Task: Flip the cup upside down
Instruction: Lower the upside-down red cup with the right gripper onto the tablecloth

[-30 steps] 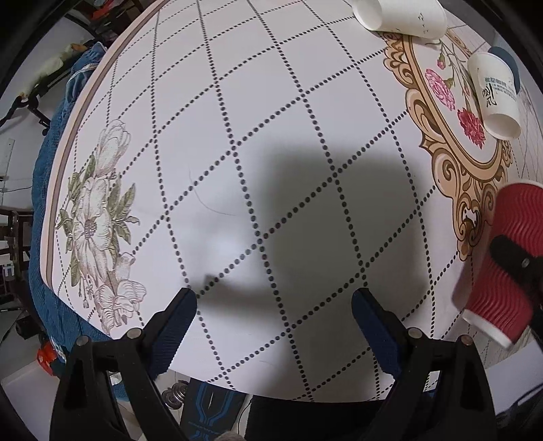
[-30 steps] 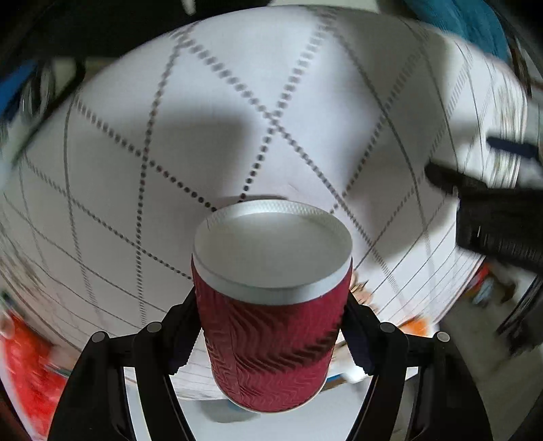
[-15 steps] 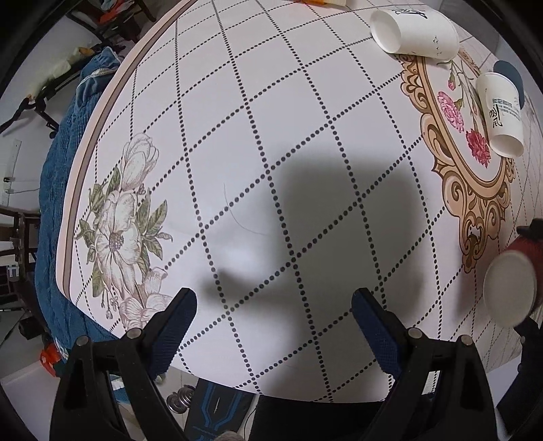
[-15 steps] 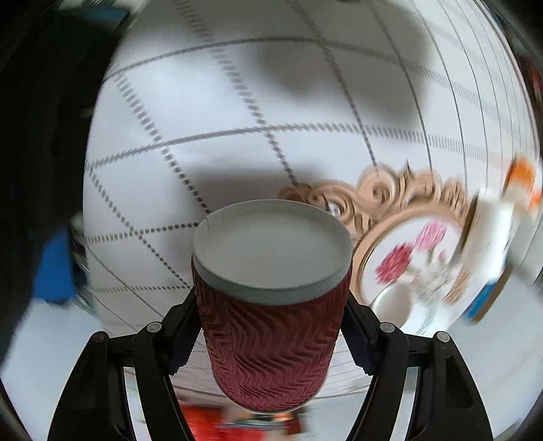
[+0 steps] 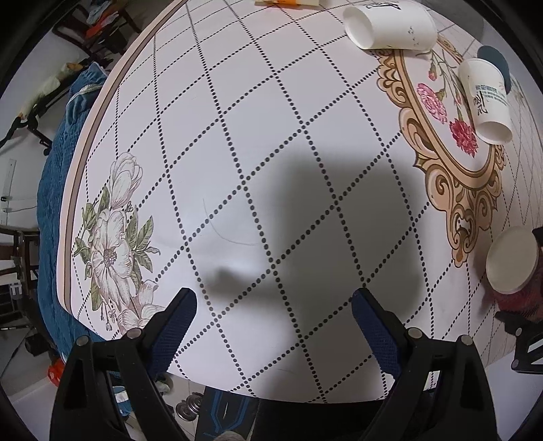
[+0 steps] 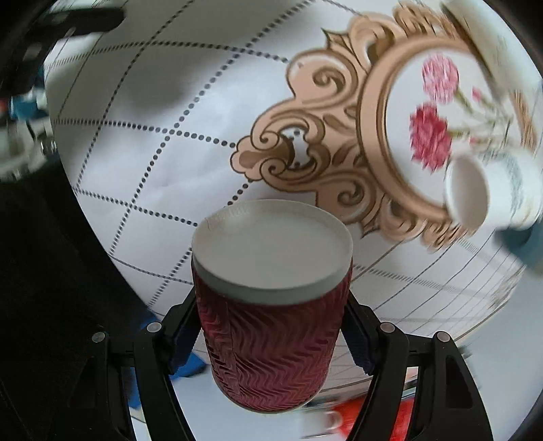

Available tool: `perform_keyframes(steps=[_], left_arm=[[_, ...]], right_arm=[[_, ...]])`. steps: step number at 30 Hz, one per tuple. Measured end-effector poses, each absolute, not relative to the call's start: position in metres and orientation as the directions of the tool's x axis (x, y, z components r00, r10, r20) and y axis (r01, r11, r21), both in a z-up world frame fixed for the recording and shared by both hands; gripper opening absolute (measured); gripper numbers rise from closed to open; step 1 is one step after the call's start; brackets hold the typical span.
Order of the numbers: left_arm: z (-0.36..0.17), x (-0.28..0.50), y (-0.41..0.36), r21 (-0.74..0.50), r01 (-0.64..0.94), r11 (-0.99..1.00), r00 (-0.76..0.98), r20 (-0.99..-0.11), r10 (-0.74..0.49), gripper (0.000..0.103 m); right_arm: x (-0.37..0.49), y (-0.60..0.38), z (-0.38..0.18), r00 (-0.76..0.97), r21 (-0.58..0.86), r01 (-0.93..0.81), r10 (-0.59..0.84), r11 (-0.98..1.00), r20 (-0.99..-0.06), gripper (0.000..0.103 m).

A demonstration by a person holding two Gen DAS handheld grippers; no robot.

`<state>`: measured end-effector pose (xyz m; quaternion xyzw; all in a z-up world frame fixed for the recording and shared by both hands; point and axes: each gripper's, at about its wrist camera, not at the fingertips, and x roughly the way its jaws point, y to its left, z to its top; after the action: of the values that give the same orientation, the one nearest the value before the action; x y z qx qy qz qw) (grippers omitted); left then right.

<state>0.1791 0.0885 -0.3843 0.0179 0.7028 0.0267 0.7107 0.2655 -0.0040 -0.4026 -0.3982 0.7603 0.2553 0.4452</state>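
Observation:
My right gripper (image 6: pixel 271 325) is shut on a dark red ribbed paper cup (image 6: pixel 271 346); its white closed bottom faces the camera and it hangs above the table's patterned cloth. The same cup (image 5: pixel 512 261) shows at the far right of the left wrist view, its white end toward me, above the table near the gold ornament. My left gripper (image 5: pixel 275 322) is open and empty above the cloth near the table's front edge.
Two white paper cups lie on their sides on the cloth: one at the back (image 5: pixel 390 23), one on the gold-framed flower print (image 5: pixel 487 101), also in the right wrist view (image 6: pixel 488 196). A blue chair (image 5: pixel 54 176) stands left of the table edge.
My right gripper has turned and swung the red cup, so its white bottom now faces the left camera, and it has moved toward the gold ornament. My left gripper stayed open, shifting slightly.

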Motion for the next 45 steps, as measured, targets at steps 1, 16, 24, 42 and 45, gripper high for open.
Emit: perform_keyframes(steps=[1, 16, 24, 42, 45], left_arm=[[-0.384, 0.179, 0.085, 0.063, -0.009, 0.998, 0.011, -0.998, 0.063, 0.094], [-0.388, 0.154, 0.045, 0.069, 0.02, 0.997, 0.017, -0.997, 0.068, 0.094], [-0.385, 0.152, 0.037, 0.067, 0.031, 0.997, 0.021, -0.998, 0.066, 0.094], [-0.382, 0.148, 0.03, 0.053, 0.052, 0.997, 0.015, -0.999, 0.052, 0.094], [-0.381, 0.147, 0.03, 0.052, 0.051, 0.997, 0.011, -0.999, 0.052, 0.094]], right_arm=[[0.268, -0.008, -0.402, -0.303, 0.042, -0.817, -0.366, 0.575, -0.88, 0.076], [0.328, -0.075, -0.412, -0.478, 0.113, -0.497, -0.163, 0.86, -0.863, 0.076], [0.35, -0.115, -0.424, -0.502, 0.117, -0.403, -0.112, 0.908, -0.857, 0.077], [0.374, -0.086, -0.401, -0.423, 0.031, -0.435, -0.174, 0.9, -0.889, 0.083], [0.376, -0.09, -0.383, -0.401, 0.021, -0.441, -0.176, 0.897, -0.899, 0.074]])
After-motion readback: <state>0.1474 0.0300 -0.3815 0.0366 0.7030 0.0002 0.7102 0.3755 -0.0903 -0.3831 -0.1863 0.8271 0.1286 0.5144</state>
